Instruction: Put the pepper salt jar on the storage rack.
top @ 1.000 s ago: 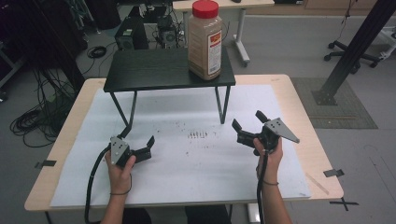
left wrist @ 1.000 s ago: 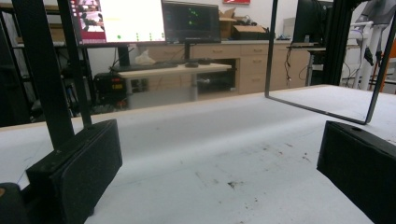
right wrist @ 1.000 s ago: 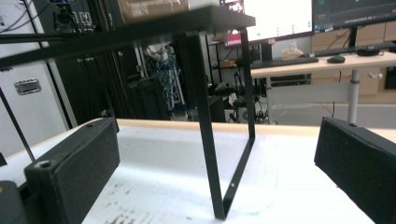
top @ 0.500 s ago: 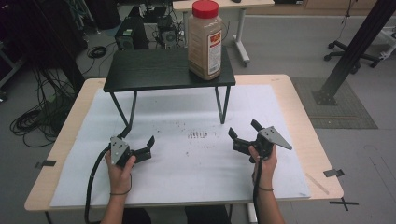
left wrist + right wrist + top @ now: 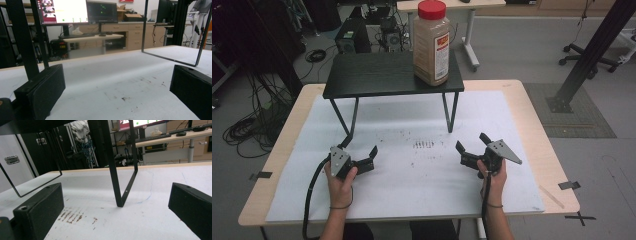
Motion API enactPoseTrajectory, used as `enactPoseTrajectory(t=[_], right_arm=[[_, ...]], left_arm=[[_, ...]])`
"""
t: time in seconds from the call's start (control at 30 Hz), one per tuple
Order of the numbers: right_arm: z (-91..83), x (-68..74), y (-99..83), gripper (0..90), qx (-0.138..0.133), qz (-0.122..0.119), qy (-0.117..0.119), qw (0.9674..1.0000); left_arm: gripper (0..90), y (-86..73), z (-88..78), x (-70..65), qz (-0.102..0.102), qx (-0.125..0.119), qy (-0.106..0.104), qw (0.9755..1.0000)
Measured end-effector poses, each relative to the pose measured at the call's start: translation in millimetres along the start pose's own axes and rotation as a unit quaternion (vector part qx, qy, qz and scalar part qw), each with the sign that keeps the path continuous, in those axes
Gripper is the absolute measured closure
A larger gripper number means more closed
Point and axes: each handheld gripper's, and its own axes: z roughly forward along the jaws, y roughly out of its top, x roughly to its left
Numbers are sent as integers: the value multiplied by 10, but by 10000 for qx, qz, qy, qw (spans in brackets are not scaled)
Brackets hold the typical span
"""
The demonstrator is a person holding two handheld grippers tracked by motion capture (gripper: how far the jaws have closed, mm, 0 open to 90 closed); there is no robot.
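I held my left gripper (image 5: pixel 363 161) and my right gripper (image 5: pixel 473 148) low over the white sheet (image 5: pixel 412 190), well apart, each with its jaws spread wide and nothing between them. The jar (image 5: pixel 431 44), tall and clear with a red lid and tan contents, stood upright at the right end of the black stand (image 5: pixel 372 75), well beyond both grippers. The stand's thin legs rested on the sheet, which bore dark specks. The tabletop (image 5: pixel 537 125) was pale wood; desks, monitors and cables filled the room behind.
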Motion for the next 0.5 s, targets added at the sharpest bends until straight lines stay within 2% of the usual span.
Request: enactPoseTrajectory(t=[0.5], right_arm=[[-30,-7,-110,1,22,69,-20,10000]], left_arm=[[2,0,0,0,8,0,-3,10000]])
